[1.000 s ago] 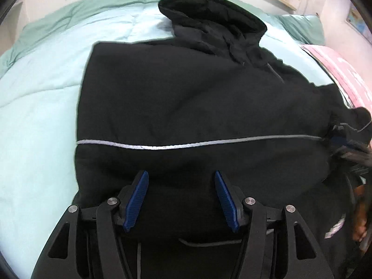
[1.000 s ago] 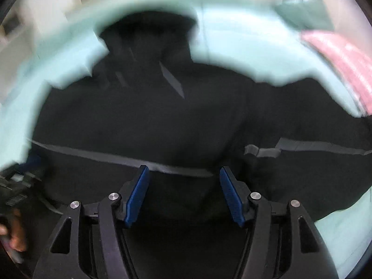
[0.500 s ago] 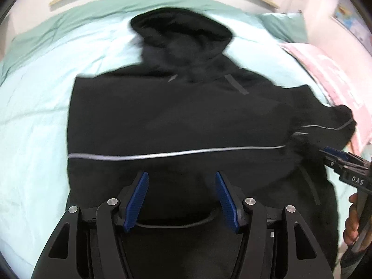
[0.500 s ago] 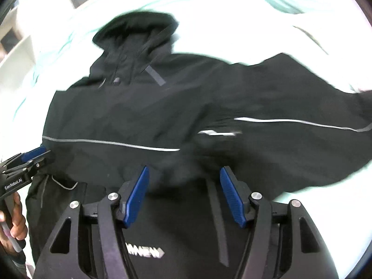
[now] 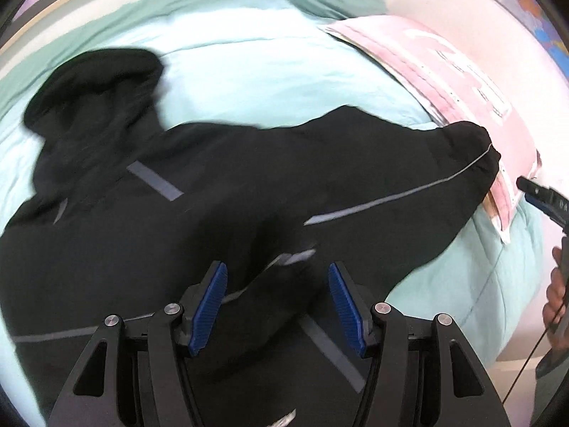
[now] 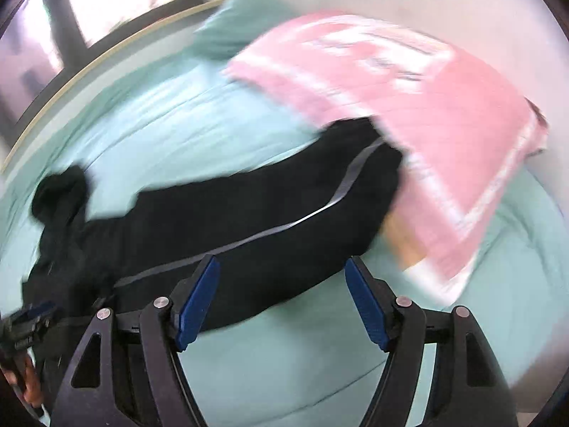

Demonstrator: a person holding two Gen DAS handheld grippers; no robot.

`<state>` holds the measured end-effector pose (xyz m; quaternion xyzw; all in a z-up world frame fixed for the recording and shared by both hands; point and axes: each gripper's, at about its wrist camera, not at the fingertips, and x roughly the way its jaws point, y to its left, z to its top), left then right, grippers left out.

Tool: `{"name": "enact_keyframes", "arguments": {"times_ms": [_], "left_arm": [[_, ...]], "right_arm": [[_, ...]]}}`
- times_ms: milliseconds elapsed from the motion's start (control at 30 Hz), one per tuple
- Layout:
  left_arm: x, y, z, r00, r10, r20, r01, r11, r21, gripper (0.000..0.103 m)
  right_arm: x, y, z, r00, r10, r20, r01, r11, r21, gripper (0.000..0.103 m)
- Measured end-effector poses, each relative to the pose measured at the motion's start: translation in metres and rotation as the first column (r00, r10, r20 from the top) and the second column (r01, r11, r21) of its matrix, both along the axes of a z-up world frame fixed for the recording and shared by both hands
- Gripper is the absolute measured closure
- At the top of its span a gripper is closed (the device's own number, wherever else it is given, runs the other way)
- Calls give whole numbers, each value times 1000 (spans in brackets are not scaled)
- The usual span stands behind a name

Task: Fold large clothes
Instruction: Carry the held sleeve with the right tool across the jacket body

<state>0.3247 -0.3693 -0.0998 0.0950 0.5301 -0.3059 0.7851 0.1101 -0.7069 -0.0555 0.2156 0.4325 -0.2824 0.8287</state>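
Note:
A black hooded jacket (image 5: 213, 185) with thin grey reflective stripes lies spread on a pale green bed (image 5: 270, 60), hood (image 5: 92, 85) at the upper left. Its right sleeve (image 6: 249, 213) stretches out towards a pink pillow, the cuff (image 5: 473, 142) touching it. My left gripper (image 5: 275, 306) hovers open above the jacket's body, nothing between its blue pads. My right gripper (image 6: 281, 297) hangs over the sleeve's lower edge, its jaws opening, with nothing gripped. The right gripper's tip (image 5: 540, 195) shows at the right edge of the left wrist view, and the left gripper (image 6: 25, 323) at the lower left of the right wrist view.
A pink pillow (image 6: 409, 106) with white lettering lies on the bed's right side, and a green pillow (image 6: 245, 17) behind it. A wooden bed edge (image 6: 89, 67) and a window run along the far side. Bare bedding (image 6: 284, 373) lies below the sleeve.
Both grippers swept to the right across the jacket and rose; the views now show the right sleeve and pink pillow. The right gripper's jaws stand wider than before.

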Motion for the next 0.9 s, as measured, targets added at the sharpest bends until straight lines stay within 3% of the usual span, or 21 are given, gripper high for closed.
{"name": "enact_keyframes", "arguments": {"times_ms": [133, 233, 367, 567, 667, 700, 800, 900], "left_arm": [[7, -53, -20, 1000, -7, 26, 6, 999, 36, 42], [13, -74, -41, 1000, -24, 3, 24, 997, 72, 42], [14, -88, -59, 999, -43, 24, 39, 990, 132, 42], [13, -91, -67, 997, -53, 50, 45, 987, 155, 42], [13, -88, -61, 998, -37, 56, 29, 991, 133, 42], [13, -87, -57, 998, -28, 55, 21, 993, 118, 42], [11, -83, -40, 999, -19, 51, 17, 999, 47, 46], [6, -91, -26, 997, -65, 50, 65, 998, -7, 46]], "right_arm": [[-6, -81, -17, 996, -90, 28, 88, 994, 65, 27], [-7, -129, -38, 989, -136, 61, 125, 978, 167, 27], [1, -157, -66, 984, -160, 78, 137, 960, 244, 27], [28, -163, -91, 985, -127, 118, 85, 946, 313, 27], [46, -159, -98, 991, -97, 98, 60, 945, 322, 70], [49, -156, -97, 992, -86, 88, 54, 947, 316, 79], [33, -138, -72, 989, -71, 131, 35, 966, 256, 83], [-9, -125, -31, 976, -90, 196, 57, 984, 167, 83]]}}
